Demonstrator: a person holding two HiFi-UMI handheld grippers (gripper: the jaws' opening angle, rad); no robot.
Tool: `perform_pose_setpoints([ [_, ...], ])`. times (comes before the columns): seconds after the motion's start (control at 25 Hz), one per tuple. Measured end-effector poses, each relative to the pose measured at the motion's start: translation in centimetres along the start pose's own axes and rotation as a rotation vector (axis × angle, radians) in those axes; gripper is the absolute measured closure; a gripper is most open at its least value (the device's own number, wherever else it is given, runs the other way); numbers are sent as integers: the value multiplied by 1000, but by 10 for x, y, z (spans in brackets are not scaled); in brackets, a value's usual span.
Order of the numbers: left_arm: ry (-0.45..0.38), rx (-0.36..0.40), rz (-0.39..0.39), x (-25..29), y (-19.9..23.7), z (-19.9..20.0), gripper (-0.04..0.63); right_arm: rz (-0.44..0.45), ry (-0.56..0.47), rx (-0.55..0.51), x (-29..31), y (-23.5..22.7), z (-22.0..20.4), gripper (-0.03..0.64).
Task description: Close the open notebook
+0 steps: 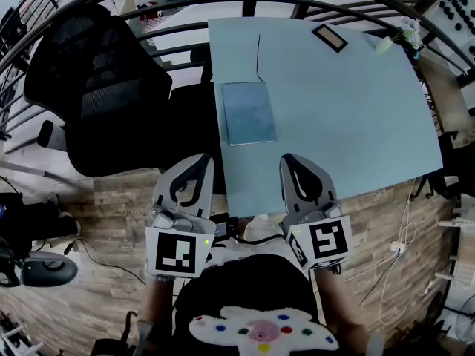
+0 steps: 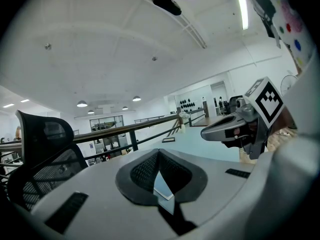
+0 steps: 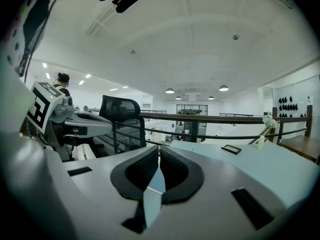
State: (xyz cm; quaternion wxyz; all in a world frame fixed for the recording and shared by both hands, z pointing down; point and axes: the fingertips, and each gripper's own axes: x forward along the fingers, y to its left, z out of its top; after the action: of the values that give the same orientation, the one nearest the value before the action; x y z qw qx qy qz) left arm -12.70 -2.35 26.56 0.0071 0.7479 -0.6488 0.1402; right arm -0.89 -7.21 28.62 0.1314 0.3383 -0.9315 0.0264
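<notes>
- Your left tongs [image 1: 195, 159] are pressed fully together. In the left gripper view [image 2: 159, 152] the dark, mesh-textured pads meet in a thin seam with nothing between them.
- Your right tongs [image 1: 291, 159] are closed the same way. The right gripper view [image 3: 159, 149] shows the ribbed black pads touching edge to edge and empty.
- Both tongs have smooth, pale grey, rounded shells, and each carries a cube of black-and-white square markers at the back.
- The notebook [image 1: 249, 113] lies flat ahead of the tongs, between the lines the two of them point along and a little nearer your left tongs. It is apart from both.
- The notebook shows one bluish-grey rectangular face with a faint mottled sheen, and its long side runs away from you.
- The counter [image 1: 356, 117] is a matte, pale blue sheet with straight edges. Its near edge passes under the tips of your right tongs, while your left tongs sit just off its left edge.
- Far ahead of your right tongs, a small dark-rimmed rectangular frame [image 1: 330, 38] lies flat near the counter's far edge.
- Beside your left tongs stands a black office chair [image 1: 96, 80] with a mesh back.
- Dark metal railing [image 1: 185, 50] runs behind the counter.
- The floor [image 1: 111, 191] is grey-brown wood plank.
- The gripper views show a white hall with a curved ceiling and round lights.
</notes>
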Motion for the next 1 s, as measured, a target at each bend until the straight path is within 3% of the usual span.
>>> perform_pose_setpoints([
  [1.0,6,12,-10,9,0,-3,578,-6,32,-4,2,-3,-8,577],
])
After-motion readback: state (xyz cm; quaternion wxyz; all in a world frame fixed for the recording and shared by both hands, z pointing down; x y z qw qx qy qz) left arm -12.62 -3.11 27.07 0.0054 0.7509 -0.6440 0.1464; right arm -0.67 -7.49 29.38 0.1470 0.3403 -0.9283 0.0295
